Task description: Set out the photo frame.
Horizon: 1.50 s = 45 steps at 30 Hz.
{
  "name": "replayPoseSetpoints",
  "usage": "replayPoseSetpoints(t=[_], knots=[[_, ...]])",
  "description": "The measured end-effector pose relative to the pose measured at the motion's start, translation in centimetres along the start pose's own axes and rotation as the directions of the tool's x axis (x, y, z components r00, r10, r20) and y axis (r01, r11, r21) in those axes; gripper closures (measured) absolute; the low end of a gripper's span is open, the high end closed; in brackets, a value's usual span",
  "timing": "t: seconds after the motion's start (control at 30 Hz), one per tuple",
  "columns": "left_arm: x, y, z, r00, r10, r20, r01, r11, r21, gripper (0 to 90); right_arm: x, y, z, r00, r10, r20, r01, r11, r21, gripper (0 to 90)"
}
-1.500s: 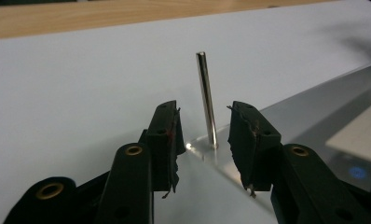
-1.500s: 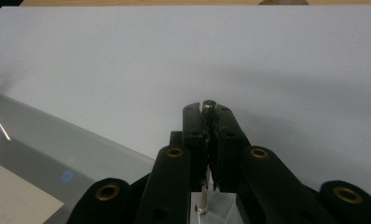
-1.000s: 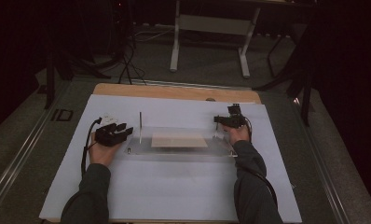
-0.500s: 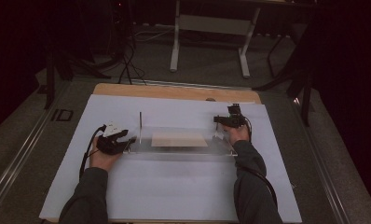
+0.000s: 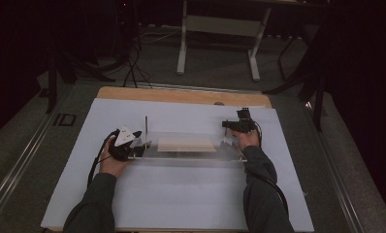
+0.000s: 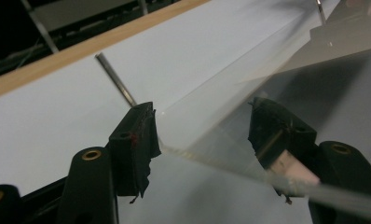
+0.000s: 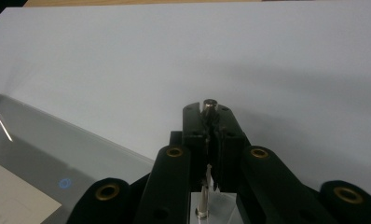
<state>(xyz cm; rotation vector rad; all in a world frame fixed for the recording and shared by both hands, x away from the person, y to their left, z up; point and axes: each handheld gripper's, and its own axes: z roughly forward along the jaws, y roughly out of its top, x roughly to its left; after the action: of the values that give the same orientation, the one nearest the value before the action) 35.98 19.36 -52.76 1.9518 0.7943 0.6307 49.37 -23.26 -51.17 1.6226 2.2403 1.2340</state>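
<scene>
both claws at clear plate — right clamps pin

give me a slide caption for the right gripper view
Right gripper clamped on a thin metal post above the clear plate on white paper.

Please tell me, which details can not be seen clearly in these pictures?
- High view: whether the left tool touches the clear plate; too small, dim.
- Left gripper view: the plate's far end, cut off by the frame; its edge lies between open pads.
- Right gripper view: the metal rod's lower part, hidden by the shut right tool.
- High view: what the pale sheet is; too small.
</scene>
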Motion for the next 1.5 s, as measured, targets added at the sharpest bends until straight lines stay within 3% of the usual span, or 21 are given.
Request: replayPoseSetpoints(t=[0.07, 0.23, 0.63, 1.07, 1.3, 1.5], knots=[[-0.1, 0.1, 0.2, 0.9998, 0.004, 0.021, -0.004, 1.0000, 0.002, 40.9, 0.0, 0.0, 0.0, 1.0000, -0.001, 0.000, 0.001, 1.000, 0.001, 85.5], [-0.1, 0.4, 0.4, 0.9995, 0.013, 0.029, -0.014, 0.9998, 0.014, 44.2, 0.0, 0.0, 0.0, 1.0000, -0.003, -0.003, 0.003, 1.000, 0.004, 85.4], [0.3, 0.9, 0.4, 0.9985, -0.019, 0.051, 0.017, 0.9992, 0.036, 45.1, -0.2, 0.1, 0.1, 0.9999, 0.011, -0.011, -0.010, 1.000, 0.008, 84.1], [0.5, 1.1, 0.5, 0.9975, -0.031, 0.063, 0.028, 0.9986, 0.045, 45.4, -0.3, -0.7, -0.2, 0.9983, -0.056, 0.018, 0.055, 0.998, 0.025, 69.8], [0.6, 1.3, 0.5, 0.9970, -0.038, 0.067, 0.034, 0.9980, 0.052, 45.5, -0.8, -2.2, -1.5, 0.9961, -0.088, 0.001, 0.088, 0.996, -0.008, 66.4], [0.7, 1.4, 0.5, 0.9966, -0.040, 0.072, 0.036, 0.9976, 0.060, 45.4, -0.8, -3.1, -2.5, 0.9896, -0.141, 0.031, 0.141, 0.990, -0.019, 66.5]])
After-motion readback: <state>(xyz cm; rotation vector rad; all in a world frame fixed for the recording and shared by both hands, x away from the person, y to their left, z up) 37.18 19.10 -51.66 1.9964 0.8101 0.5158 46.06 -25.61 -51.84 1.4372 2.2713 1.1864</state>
